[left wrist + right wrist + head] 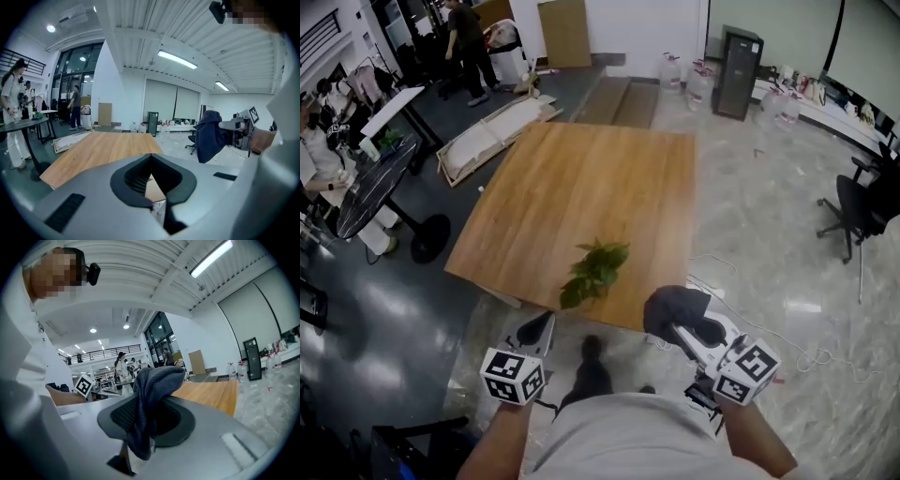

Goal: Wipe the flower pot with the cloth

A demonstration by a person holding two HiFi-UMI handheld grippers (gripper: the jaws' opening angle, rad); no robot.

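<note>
One plant (pixel 595 270) at table (pixel 581 169) edge

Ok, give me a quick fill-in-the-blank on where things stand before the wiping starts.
1. The right gripper is shut on a dark ____.
2. The left gripper is shut and holds ____.
3. The plant sits at the near edge of the ____ table.

Missing words: cloth; nothing; wooden.

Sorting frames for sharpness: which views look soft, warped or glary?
Head view: the plant is smeared, and the dark floor shows glare. Left gripper view: fisheye bending, black corners. Right gripper view: the same, yet the cloth in the right claw looks sharp.
</note>
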